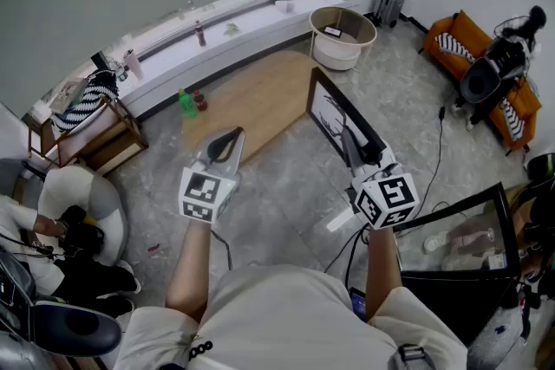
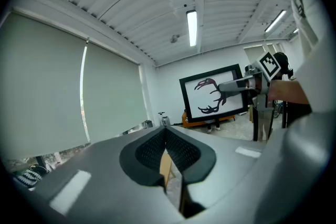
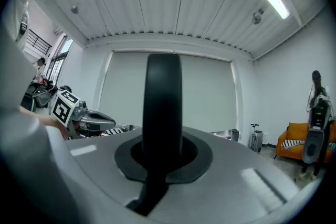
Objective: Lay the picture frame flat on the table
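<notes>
Beyond the left gripper's closed jaws, the right gripper holds the picture frame upright.

Left grey two-jaw gripper: level, jaws together, nothing between the fingers. Right grey two-jaw gripper: level, jaws clamped on the edge of the black-rimmed picture frame standing between its fingers. Both bare forearms reach forward.
</notes>
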`<state>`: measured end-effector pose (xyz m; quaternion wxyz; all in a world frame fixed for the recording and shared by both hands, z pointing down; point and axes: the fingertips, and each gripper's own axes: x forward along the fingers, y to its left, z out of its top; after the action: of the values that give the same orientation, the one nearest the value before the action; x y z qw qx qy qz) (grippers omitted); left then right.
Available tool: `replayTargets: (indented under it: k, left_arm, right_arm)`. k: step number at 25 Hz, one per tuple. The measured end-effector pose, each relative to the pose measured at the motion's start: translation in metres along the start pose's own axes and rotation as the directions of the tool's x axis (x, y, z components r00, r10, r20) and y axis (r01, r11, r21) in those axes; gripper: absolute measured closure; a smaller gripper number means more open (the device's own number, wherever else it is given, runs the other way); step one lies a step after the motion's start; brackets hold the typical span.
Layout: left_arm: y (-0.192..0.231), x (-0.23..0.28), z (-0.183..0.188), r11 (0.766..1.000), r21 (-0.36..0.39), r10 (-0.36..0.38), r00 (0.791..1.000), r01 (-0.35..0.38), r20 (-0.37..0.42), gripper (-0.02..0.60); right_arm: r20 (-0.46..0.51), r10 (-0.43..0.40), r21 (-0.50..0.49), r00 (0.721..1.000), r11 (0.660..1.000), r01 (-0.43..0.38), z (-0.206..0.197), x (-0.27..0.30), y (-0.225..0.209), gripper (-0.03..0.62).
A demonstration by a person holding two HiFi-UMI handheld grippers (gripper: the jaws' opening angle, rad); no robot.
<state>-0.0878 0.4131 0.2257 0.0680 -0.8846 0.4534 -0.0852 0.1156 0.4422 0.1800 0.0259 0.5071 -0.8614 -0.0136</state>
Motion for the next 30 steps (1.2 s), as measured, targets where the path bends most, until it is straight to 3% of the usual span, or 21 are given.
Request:
replayTargets:
  k: [14,21,30]
  left_arm:
    - [-0.024,0.012,0.002,1.000,0.018,0.026,0.999,-0.026,-0.030,0.571]
    - [-0.039,0.016,-0.007,0.999,0.007,0.038,0.998,-0.038,-0.046,0.571]
    - [-0.022,0.049,-0.014,0.999,-0.001,0.041,0.999,-0.041,-0.032,0.571]
  right_arm:
    - [-0.018,0.038,0.044,0.999,0.998,-0.037,-0.011,-0.007,-0.025,0.582]
    - [-0.027,0.018,0.025,0.999,1.000,-0.017,-0.021,-0.011,-0.042,0.582]
    - [-0.022,0.011,0.036,1.000,0.999,-0.010,-0.027,0.016,-0.062,0.582]
